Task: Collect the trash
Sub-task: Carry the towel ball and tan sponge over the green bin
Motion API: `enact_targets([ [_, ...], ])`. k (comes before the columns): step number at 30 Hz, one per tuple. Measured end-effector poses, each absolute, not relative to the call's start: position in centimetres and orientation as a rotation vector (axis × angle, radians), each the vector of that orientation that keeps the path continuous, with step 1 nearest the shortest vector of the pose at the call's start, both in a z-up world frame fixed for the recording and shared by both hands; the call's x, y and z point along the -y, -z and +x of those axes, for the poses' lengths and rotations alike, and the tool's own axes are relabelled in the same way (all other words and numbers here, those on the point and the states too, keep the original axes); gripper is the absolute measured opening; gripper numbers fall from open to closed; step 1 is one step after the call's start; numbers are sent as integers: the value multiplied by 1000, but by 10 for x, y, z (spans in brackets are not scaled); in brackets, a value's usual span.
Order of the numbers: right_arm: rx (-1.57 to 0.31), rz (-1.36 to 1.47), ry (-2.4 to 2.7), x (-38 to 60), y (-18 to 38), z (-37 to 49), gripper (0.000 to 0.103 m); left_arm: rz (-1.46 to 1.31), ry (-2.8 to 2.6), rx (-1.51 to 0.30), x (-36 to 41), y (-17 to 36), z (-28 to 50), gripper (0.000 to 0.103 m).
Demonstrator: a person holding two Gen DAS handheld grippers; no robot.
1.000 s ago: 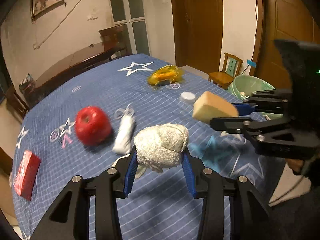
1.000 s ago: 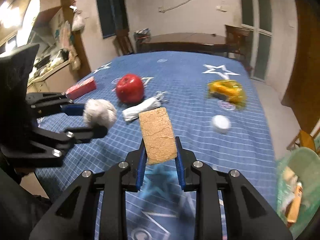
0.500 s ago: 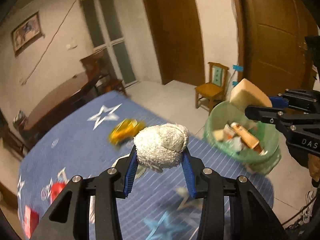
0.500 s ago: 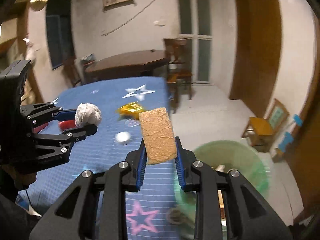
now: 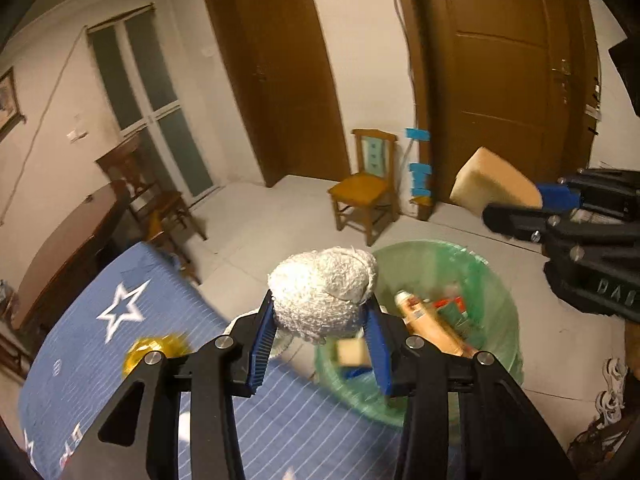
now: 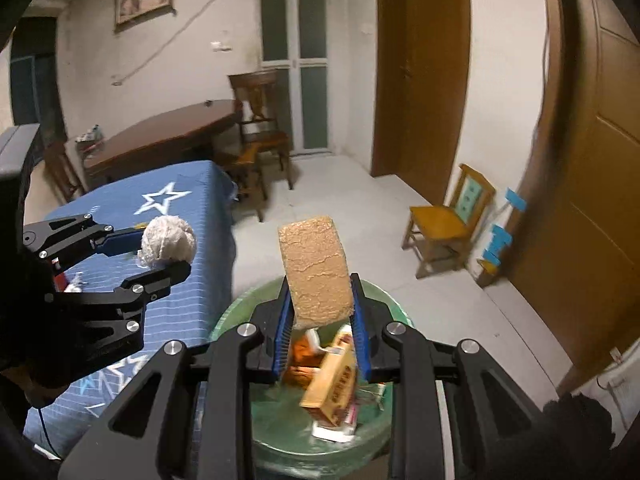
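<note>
My left gripper [image 5: 320, 344] is shut on a white fuzzy cloth ball [image 5: 324, 292], held at the table's edge just left of the green trash bin [image 5: 496, 280]. It also shows in the right wrist view [image 6: 168, 240]. My right gripper [image 6: 320, 332] is shut on a tan sponge block [image 6: 316, 268], held directly above the green bin [image 6: 280, 420]. The sponge shows in the left wrist view [image 5: 492, 184] above the bin's far side. The bin holds a box, a tube and wrappers.
The blue star-pattern tablecloth [image 5: 100, 340] carries a yellow wrapper [image 5: 156, 356]. A small wooden chair [image 5: 368, 188] stands on the pale tiled floor beyond the bin. Brown doors [image 5: 500, 80] line the wall. A dark wooden table [image 6: 160, 136] and chairs stand behind.
Both grippers have swung right from over the table toward the bin, still holding their loads. The right gripper now hangs over the bin; the left is at the table's edge.
</note>
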State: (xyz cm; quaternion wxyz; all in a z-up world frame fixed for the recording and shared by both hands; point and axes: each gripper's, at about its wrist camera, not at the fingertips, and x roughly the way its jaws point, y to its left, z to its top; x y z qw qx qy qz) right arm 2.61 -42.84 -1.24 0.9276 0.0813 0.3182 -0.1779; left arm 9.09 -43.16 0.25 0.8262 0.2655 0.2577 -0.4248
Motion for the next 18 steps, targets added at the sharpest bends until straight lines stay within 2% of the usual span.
enact_targets([
  [8,-705,195,421,448,37,24,25,605,951,-572,473,26,84,43],
  [18,-729,201,417,452,49,22,25,609,958,-584,466,38,86,43],
])
